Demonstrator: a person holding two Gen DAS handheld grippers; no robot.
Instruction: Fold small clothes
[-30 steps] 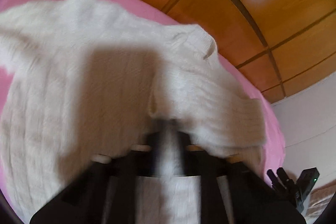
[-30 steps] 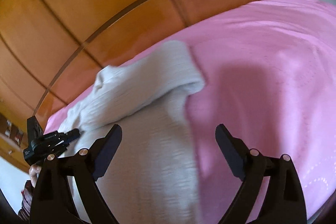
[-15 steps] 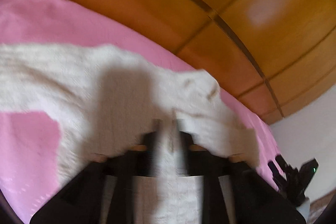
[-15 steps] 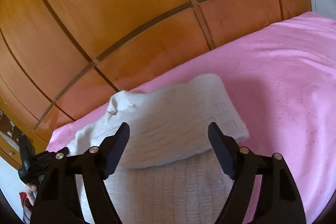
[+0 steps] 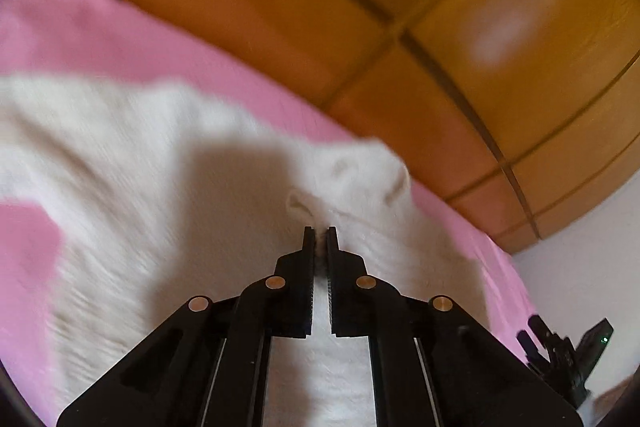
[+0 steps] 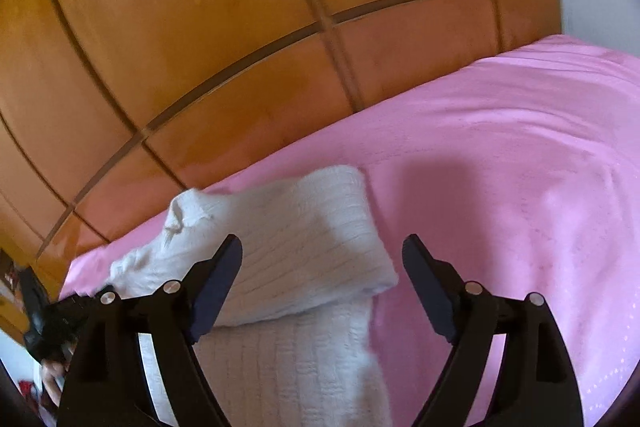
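Observation:
A white knit sweater (image 5: 120,167) lies spread on a pink bedspread (image 5: 100,39). My left gripper (image 5: 319,235) is shut, its tips pinching a bit of the knit just below the puckered collar. In the right wrist view the sweater (image 6: 304,259) shows one sleeve folded across its body. My right gripper (image 6: 322,251) hovers open above that folded sleeve, with nothing pressed between its fingers. The left gripper (image 6: 44,319) shows at the far left edge there, held by a hand. The right gripper (image 5: 568,359) appears at the lower right of the left wrist view.
Glossy wooden wardrobe panels (image 6: 200,47) rise right behind the bed. A white wall (image 5: 592,247) meets them on the right. Bare pink bedspread (image 6: 500,147) stretches to the right of the sweater.
The left jaws parted a little and then closed on the knit near the collar, and the view pulled back. My right gripper swung left over the folded sleeve and stayed open.

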